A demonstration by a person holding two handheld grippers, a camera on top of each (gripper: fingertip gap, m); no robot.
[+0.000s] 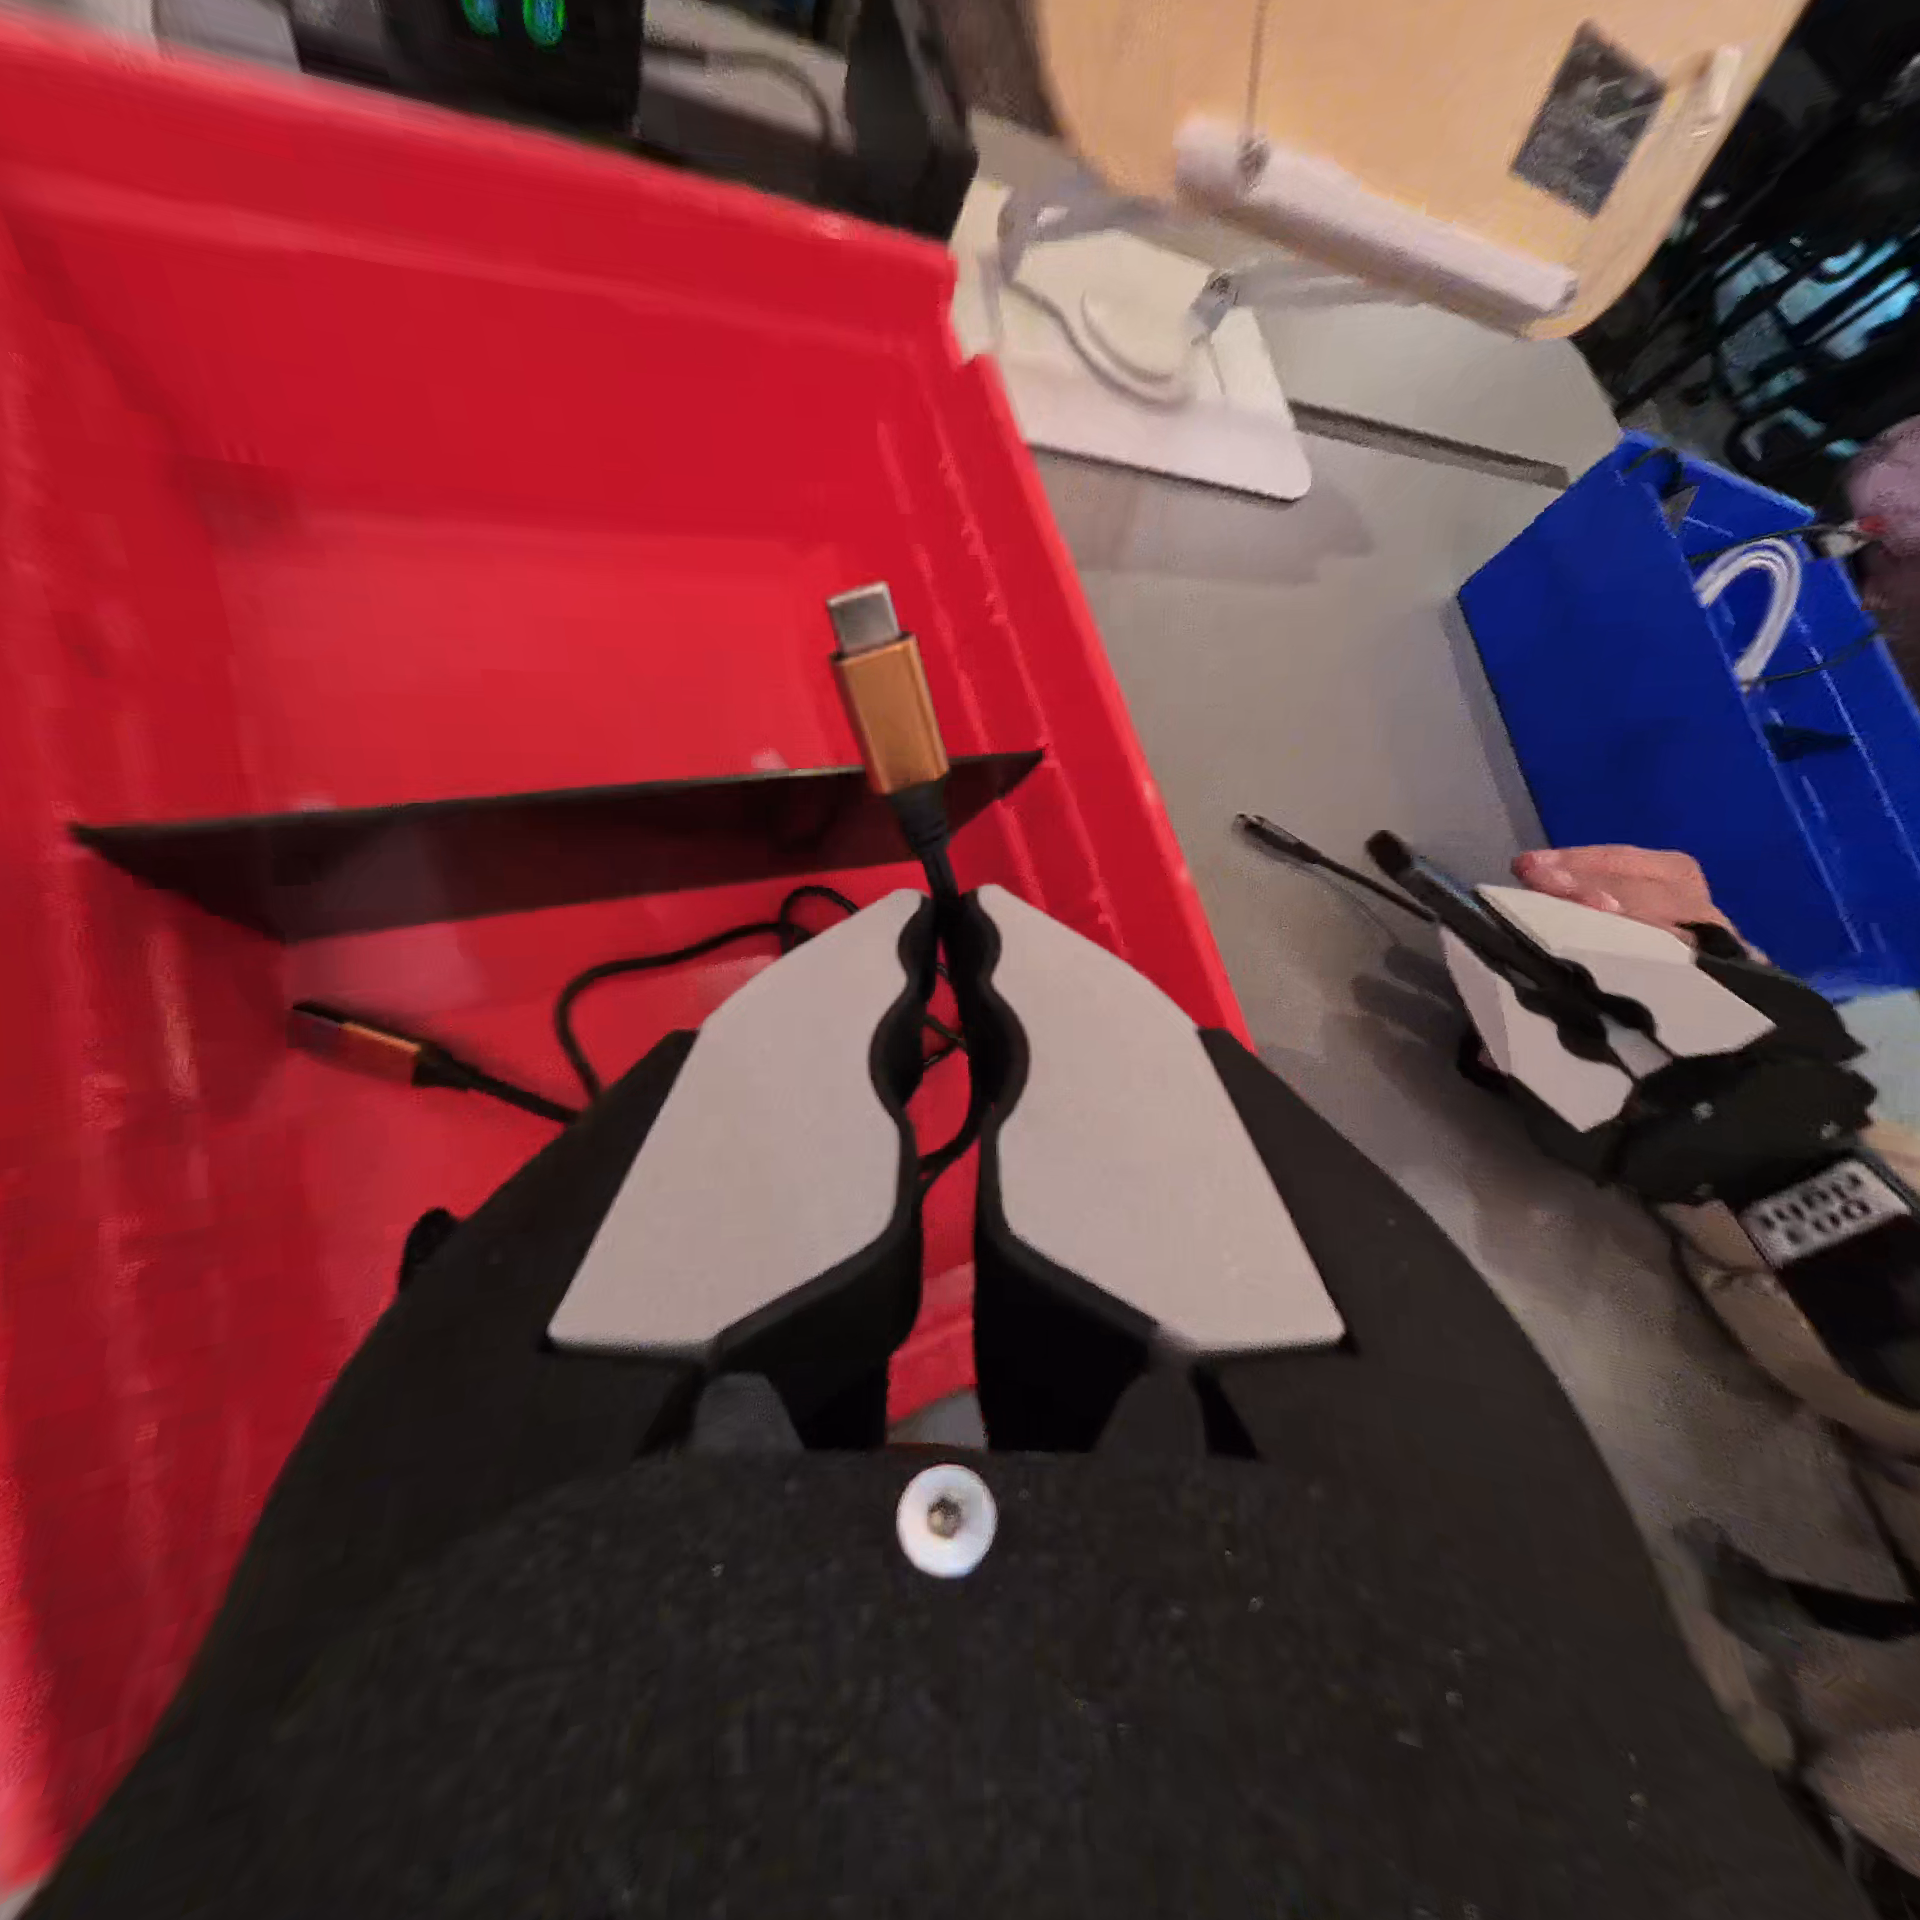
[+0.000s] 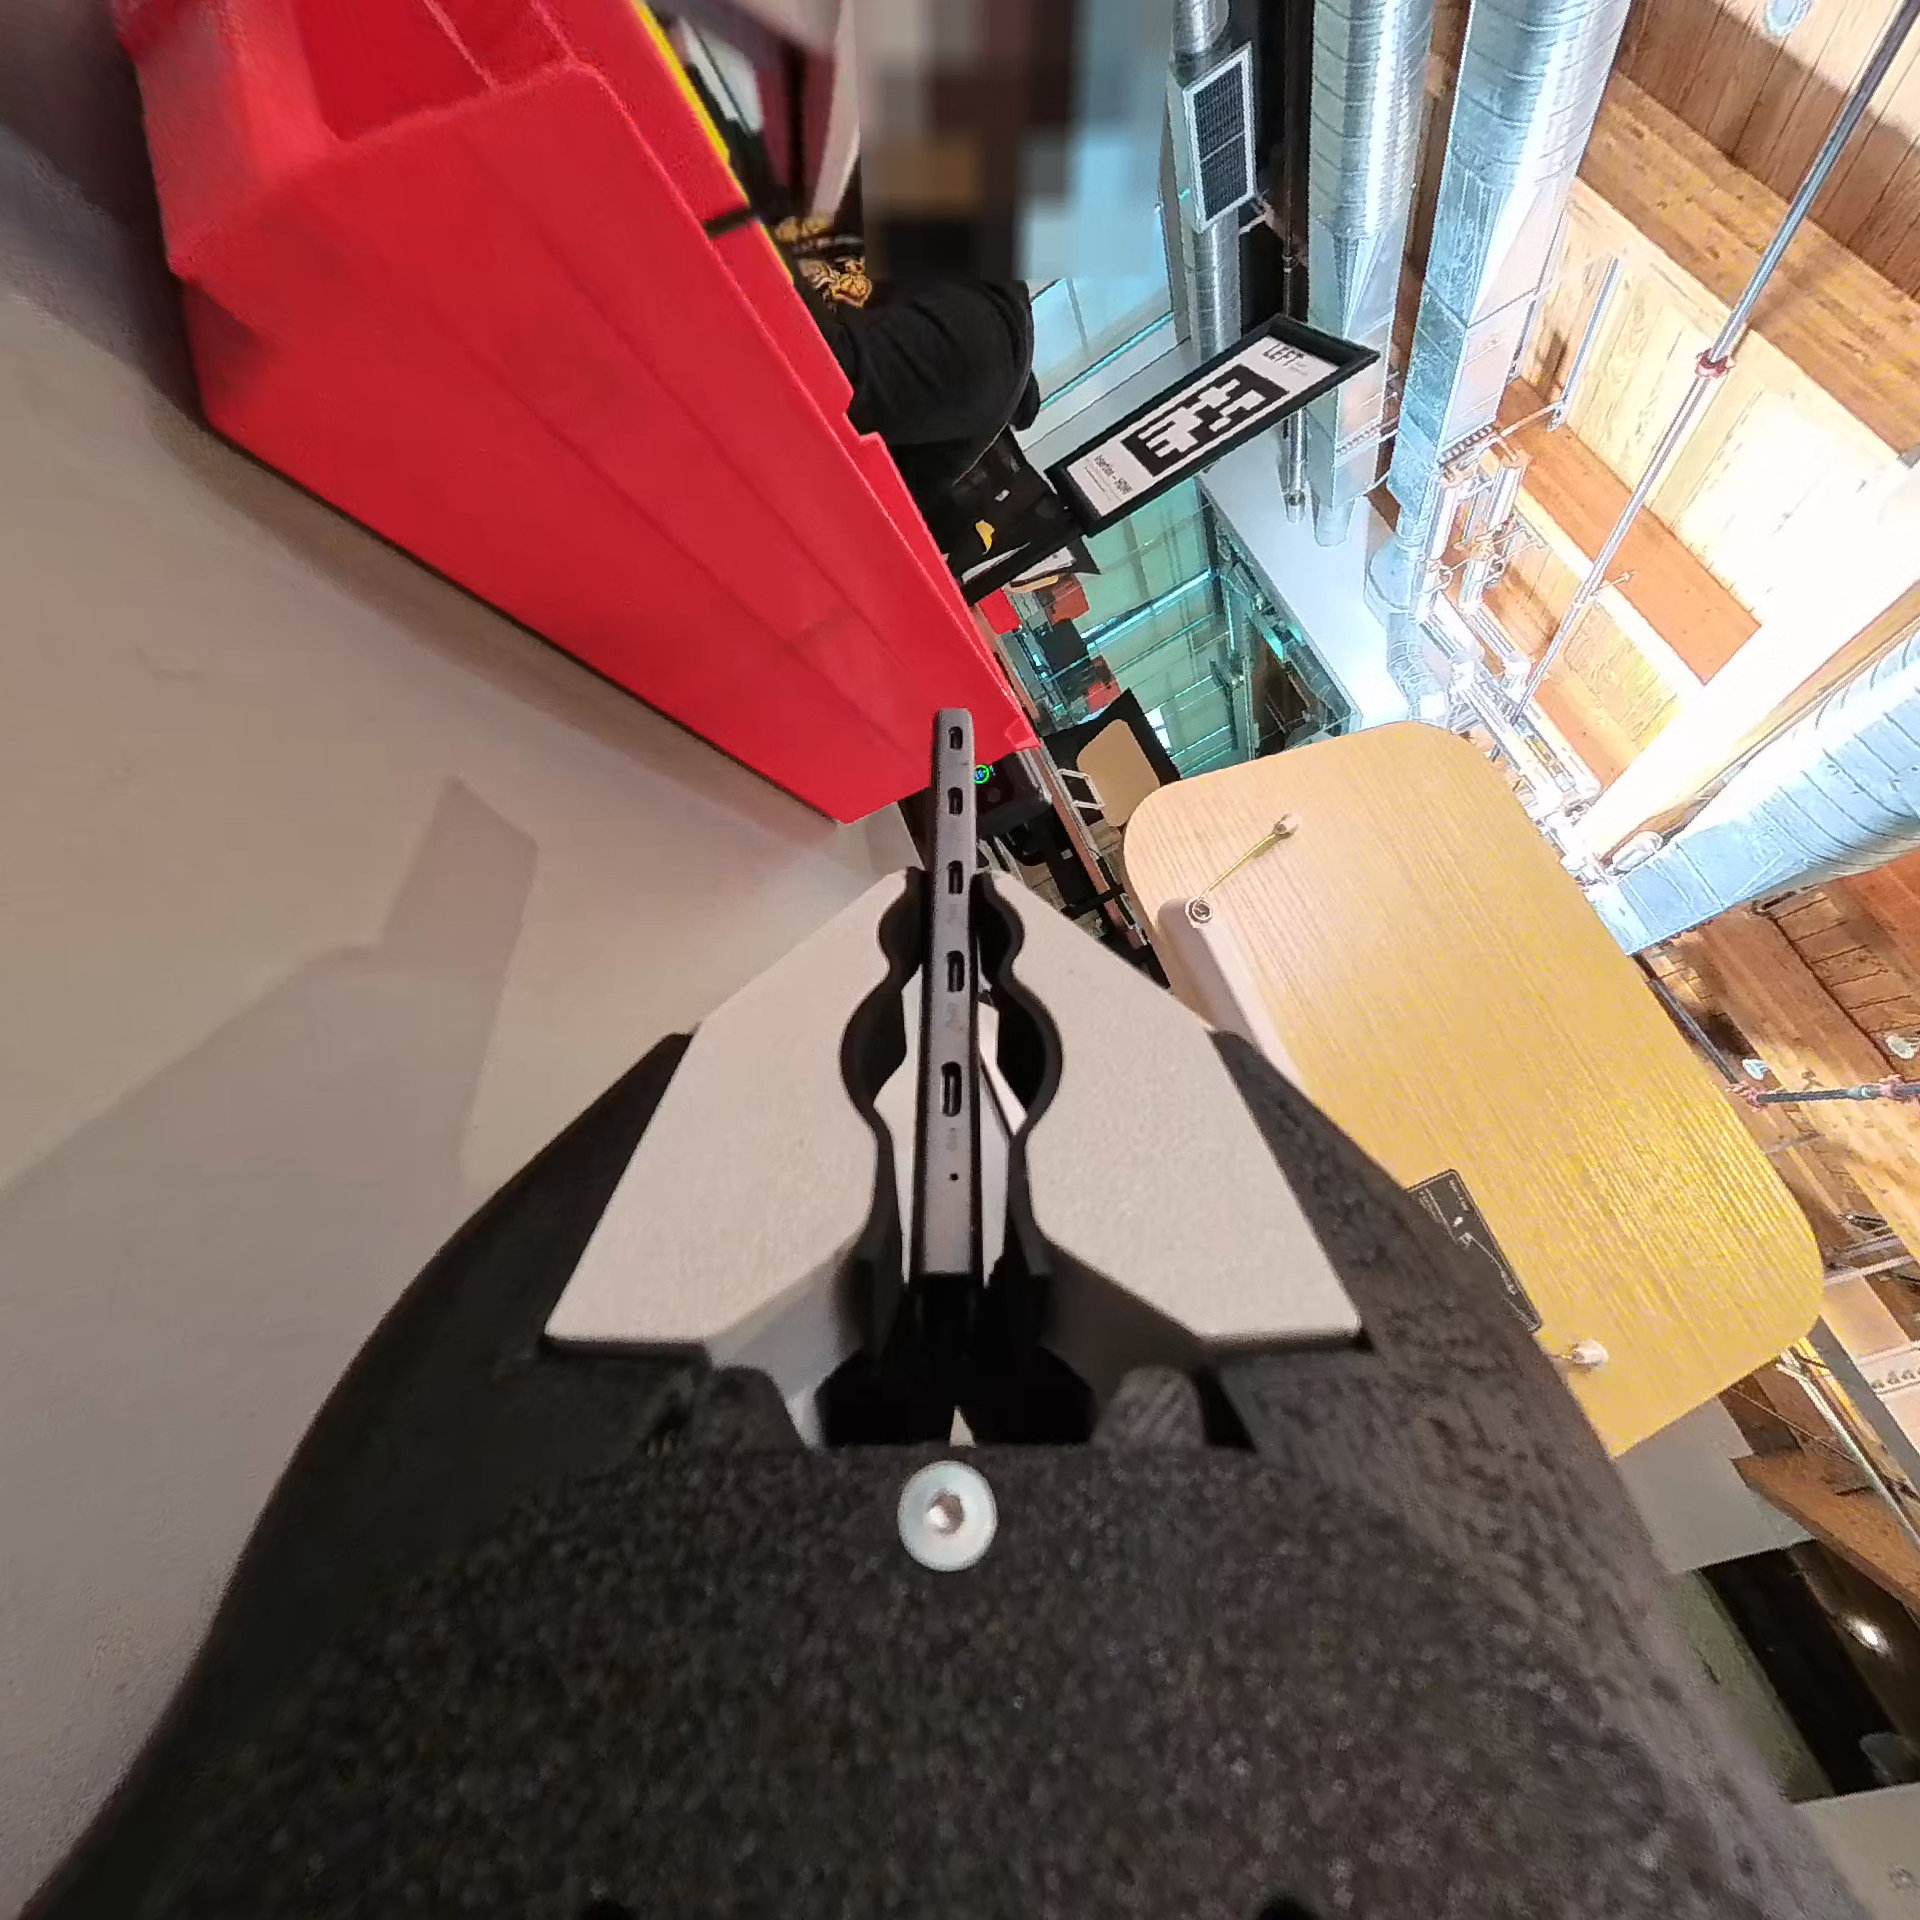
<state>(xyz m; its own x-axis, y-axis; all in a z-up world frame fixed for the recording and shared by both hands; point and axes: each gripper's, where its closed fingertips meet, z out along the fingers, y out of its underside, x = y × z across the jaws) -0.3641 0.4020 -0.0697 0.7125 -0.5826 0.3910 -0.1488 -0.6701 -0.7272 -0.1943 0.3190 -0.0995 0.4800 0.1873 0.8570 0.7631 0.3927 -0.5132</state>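
My left gripper [image 1: 948,906] is shut on a black braided cable [image 1: 940,878] just below its copper-coloured plug [image 1: 888,707], which points up over a red bin [image 1: 468,499]. The cable's other copper plug [image 1: 353,1042] lies on the bin floor, near a black divider [image 1: 468,857]. My right gripper [image 2: 948,894] is shut on a slim grey hub [image 2: 951,987] with several ports along its edge, held edge-on beside the red bin [image 2: 582,416]. The right gripper also shows in the left wrist view [image 1: 1496,914], holding the dark hub, whose short cable [image 1: 1320,857] sticks out over the grey table.
A blue bin [image 1: 1662,748] with white cables stands at the right. A white stand [image 1: 1153,384] sits behind the red bin on the grey table [image 1: 1299,675]. A wooden panel [image 2: 1455,1039] is at the right in the right wrist view. A person in dark clothing [image 2: 935,343] is behind the red bin. Tip to tip, the grippers are about 20 cm apart. The left gripper is farther from the wooden panel [image 2: 1455,1039], some 40 cm, than the right, some 35 cm.
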